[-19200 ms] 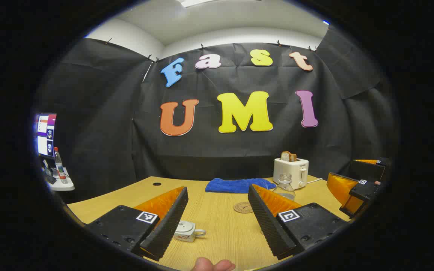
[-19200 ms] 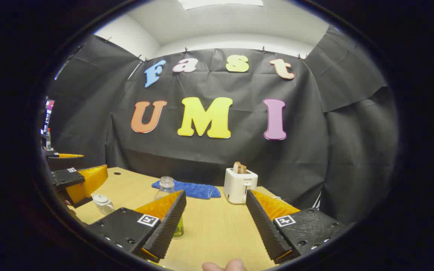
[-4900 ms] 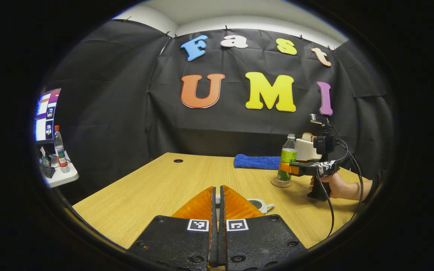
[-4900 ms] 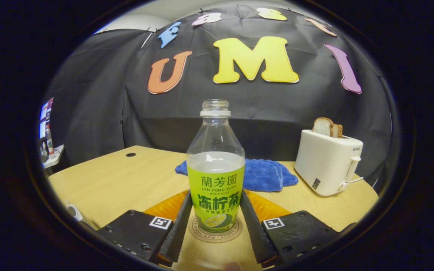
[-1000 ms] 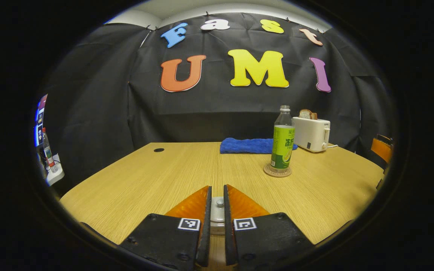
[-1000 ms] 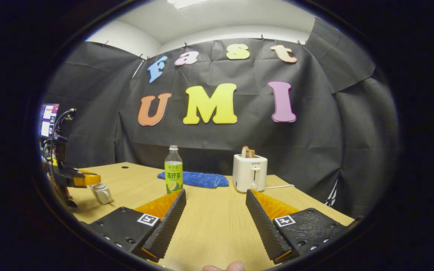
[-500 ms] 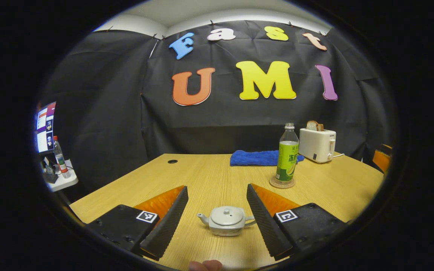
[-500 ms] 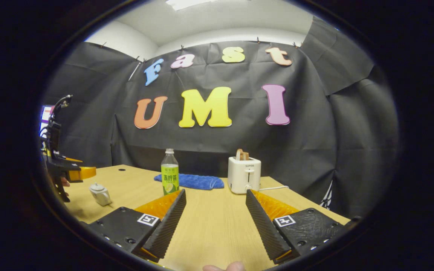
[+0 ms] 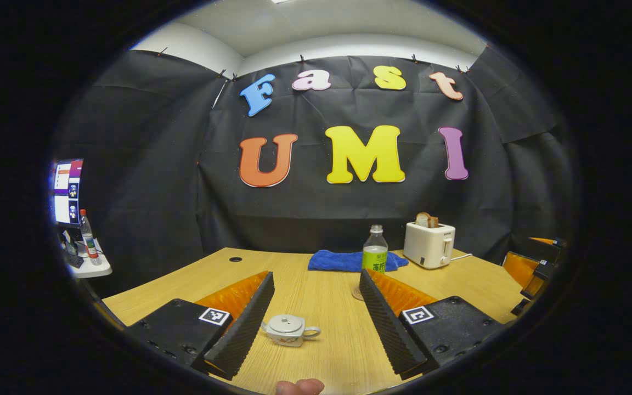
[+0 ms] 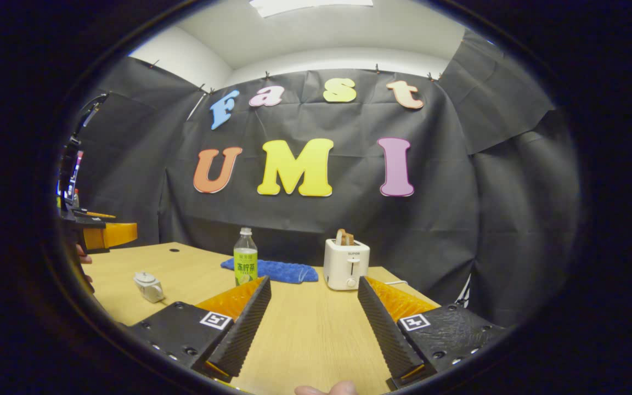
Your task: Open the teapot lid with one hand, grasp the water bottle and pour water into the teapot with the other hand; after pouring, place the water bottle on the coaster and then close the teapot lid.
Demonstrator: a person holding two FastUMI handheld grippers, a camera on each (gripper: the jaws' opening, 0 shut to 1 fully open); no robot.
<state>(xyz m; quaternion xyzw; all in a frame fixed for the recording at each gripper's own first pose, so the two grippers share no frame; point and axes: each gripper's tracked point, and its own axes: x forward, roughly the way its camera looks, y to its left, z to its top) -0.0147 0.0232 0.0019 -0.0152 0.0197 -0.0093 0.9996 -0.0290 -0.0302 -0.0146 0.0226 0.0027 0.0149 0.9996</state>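
A small white teapot [image 9: 289, 330] with its lid on sits on the wooden table, low between the fingers of my left gripper [image 9: 316, 321], which is open and raised above and behind it. In the right gripper view the teapot [image 10: 150, 286] stands at the left. The water bottle [image 9: 374, 257] with a green label stands upright on the round coaster [image 9: 356, 293], partly hidden behind a finger. My right gripper [image 10: 313, 323] is open and empty, back from the bottle [image 10: 245, 263]. The left gripper's body [image 10: 102, 233] hovers at the far left of that view.
A blue cloth [image 9: 349, 261] and a white toaster [image 9: 429, 244] holding bread stand at the back of the table [image 9: 327, 307]. A side shelf with a screen and a bottle [image 9: 86, 237] is at the far left. A fingertip [image 9: 299, 387] is at the bottom edge.
My left gripper has opened off the lid, which now rests on the teapot, then risen and drawn back. The right gripper has stayed open and drifted slightly back.
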